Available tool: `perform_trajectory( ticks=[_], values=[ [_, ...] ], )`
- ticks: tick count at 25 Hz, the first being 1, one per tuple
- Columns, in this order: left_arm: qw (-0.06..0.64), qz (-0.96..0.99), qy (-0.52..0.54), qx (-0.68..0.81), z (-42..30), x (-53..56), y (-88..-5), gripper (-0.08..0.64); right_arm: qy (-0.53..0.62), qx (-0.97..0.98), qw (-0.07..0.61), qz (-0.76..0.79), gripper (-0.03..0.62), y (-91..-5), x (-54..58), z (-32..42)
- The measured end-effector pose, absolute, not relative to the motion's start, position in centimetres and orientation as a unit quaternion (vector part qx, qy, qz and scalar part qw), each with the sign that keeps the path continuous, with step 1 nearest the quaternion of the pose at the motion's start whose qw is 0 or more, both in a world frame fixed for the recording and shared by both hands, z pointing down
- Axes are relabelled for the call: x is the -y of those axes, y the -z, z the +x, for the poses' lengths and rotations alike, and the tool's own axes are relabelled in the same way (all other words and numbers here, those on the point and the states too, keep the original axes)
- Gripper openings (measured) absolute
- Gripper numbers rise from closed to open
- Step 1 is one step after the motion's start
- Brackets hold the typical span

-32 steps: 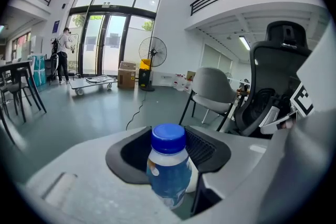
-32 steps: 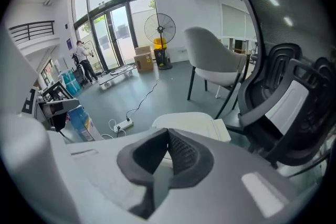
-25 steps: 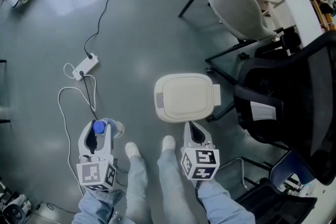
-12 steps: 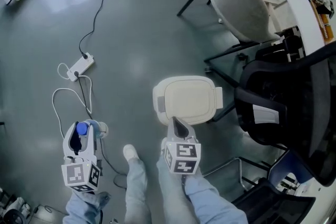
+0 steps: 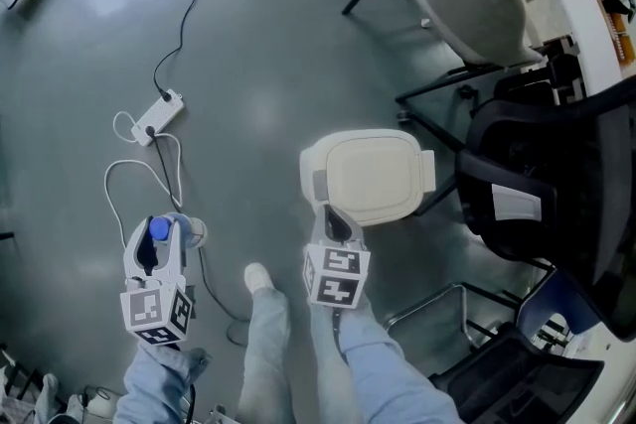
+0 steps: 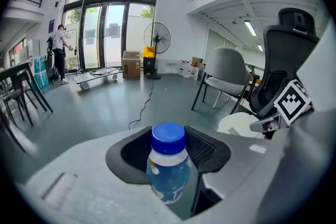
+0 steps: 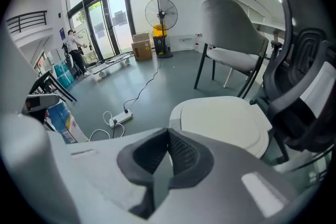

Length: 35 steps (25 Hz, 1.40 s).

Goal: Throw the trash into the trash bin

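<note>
Got the small clear blue-capped plastic bottle (image 6: pixel 167 168) clenched in the left gripper (image 5: pixel 159 238) jaws, left of the white lidded trash bin (image 5: pixel 309 170). Holding the right gripper (image 5: pixel 334 219) at the near edge of its lid (image 5: pixel 376 176), jaws pinched together empty, probably to open it.

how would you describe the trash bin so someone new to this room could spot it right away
Start at the grey floor, beside the black office chair. The trash bin stands there, just ahead of the right hand-held gripper. Unlike that chair, it is a low cream box with a flat, rounded-square lid, shut.
</note>
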<state>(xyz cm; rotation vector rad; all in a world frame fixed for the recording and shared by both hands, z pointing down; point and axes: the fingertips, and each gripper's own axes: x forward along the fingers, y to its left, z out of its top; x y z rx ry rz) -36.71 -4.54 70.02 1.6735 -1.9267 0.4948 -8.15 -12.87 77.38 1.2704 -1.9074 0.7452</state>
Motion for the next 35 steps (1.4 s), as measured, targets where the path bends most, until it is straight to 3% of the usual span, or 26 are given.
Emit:
perform_trajectory(
  ticks=[20,35],
  values=[
    [0.289,0.603,-0.193,0.718,-40.4,3.6,-73.1,0.207,-0.313,0.659,0.399,0.555,0.003,-83.4,14.1,-9.2],
    [0.287,0.61,-0.183,0.716,-40.8,4.1,-73.2,0.207,-0.318,0.634,0.389,0.588,0.003,-83.9,14.6,-8.7]
  ],
)
